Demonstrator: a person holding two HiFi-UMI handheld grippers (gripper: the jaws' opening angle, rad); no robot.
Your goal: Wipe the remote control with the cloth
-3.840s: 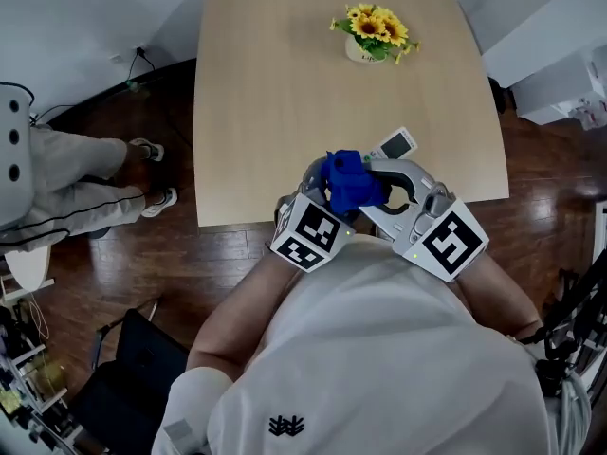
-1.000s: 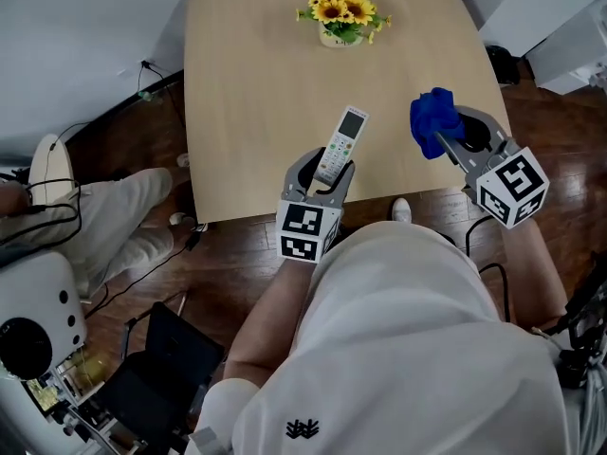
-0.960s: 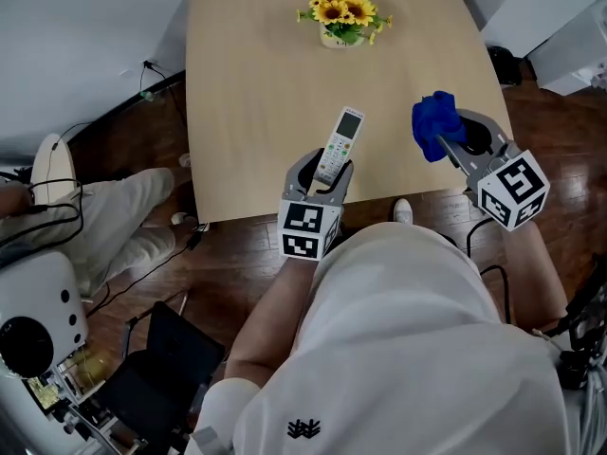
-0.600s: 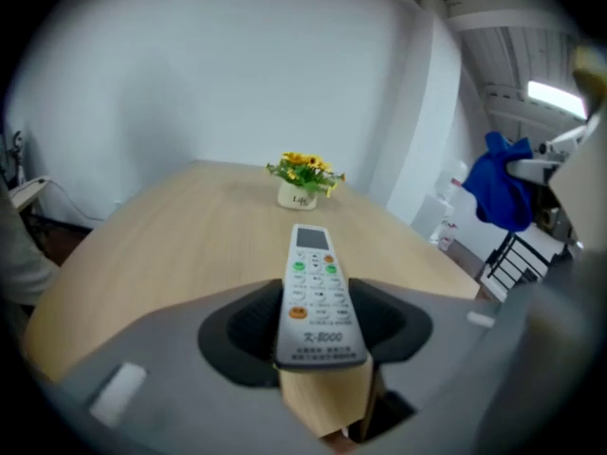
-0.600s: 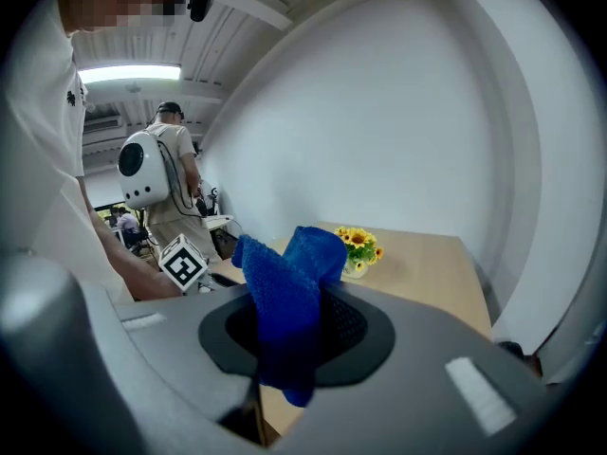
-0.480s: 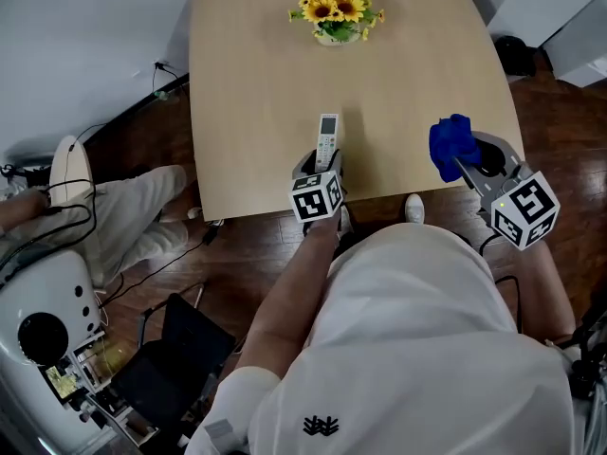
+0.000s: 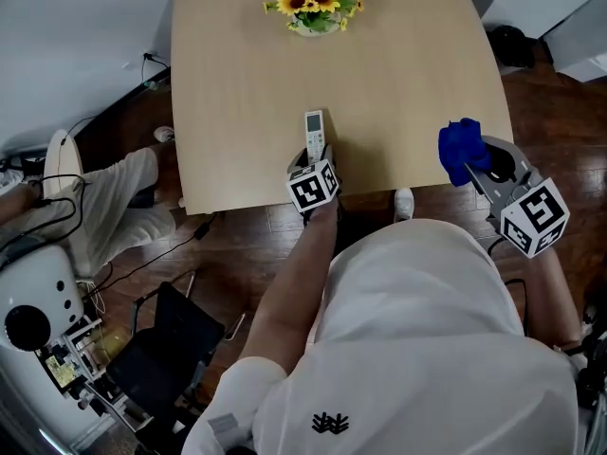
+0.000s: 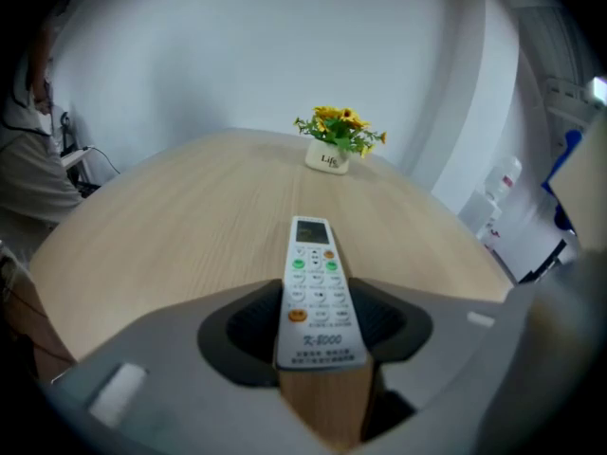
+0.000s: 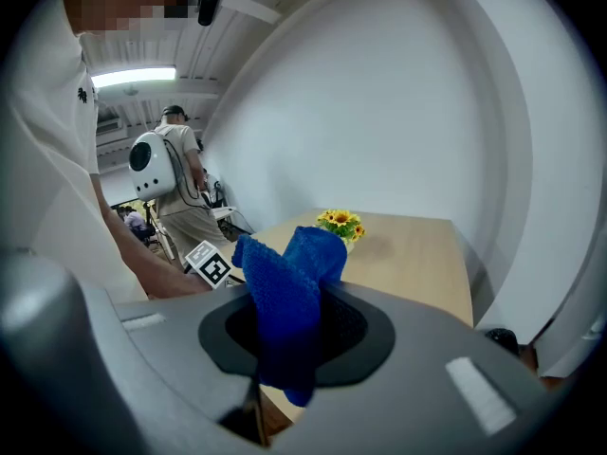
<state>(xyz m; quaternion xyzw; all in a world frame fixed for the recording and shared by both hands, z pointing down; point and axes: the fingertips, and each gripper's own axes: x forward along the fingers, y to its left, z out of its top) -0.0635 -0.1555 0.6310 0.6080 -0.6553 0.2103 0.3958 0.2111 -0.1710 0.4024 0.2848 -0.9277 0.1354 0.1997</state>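
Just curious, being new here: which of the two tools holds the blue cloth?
The right tool: its jaws pinch the blue cloth; the left tool grips the white remote.

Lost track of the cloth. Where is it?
Head view, right side: the blue cloth is clamped in the right gripper, above the table's near-right corner.
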